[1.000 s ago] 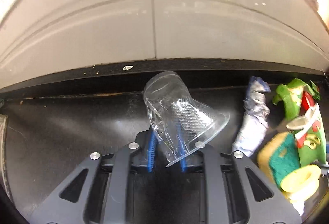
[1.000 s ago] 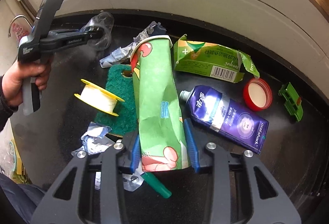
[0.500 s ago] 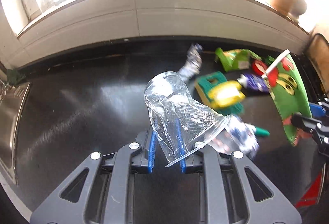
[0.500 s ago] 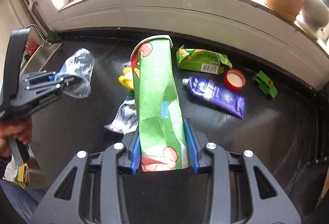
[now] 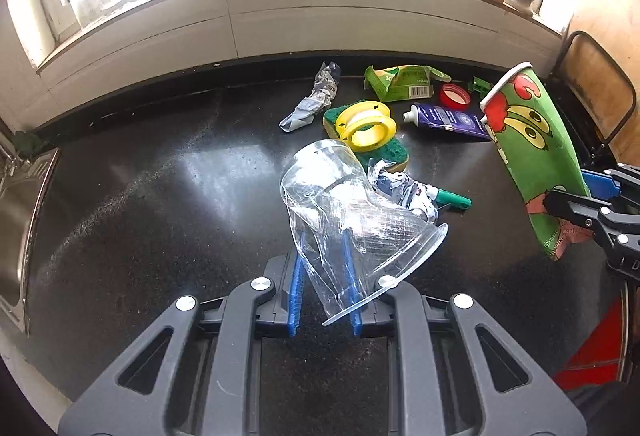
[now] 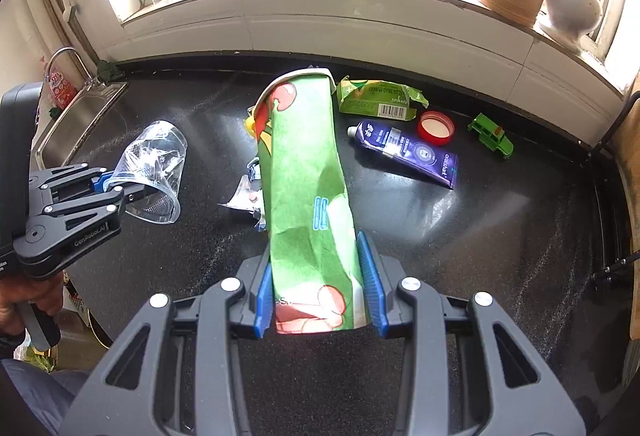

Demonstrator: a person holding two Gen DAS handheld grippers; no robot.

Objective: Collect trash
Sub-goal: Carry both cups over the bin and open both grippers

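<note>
Both hand-held grippers have lifted off the worktop [image 5: 160, 176]. The left hand-held gripper [image 5: 324, 276] pinches a crushed clear cup [image 5: 344, 212], and the right hand-held gripper [image 6: 320, 288] clamps a green paper cup [image 6: 308, 172]. The thin plastic could slip free.

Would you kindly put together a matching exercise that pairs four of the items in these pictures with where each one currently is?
Things:
1. crushed clear plastic cup
2. flattened green paper cup
3. yellow plastic spool
4. round red lid

Places:
A. lying on the black countertop beside the purple tube
B. clamped in the right gripper
C. resting on the green sponge
D. clamped in the left gripper

Pairs: 1-D, 2-B, 3-C, 4-A
</note>
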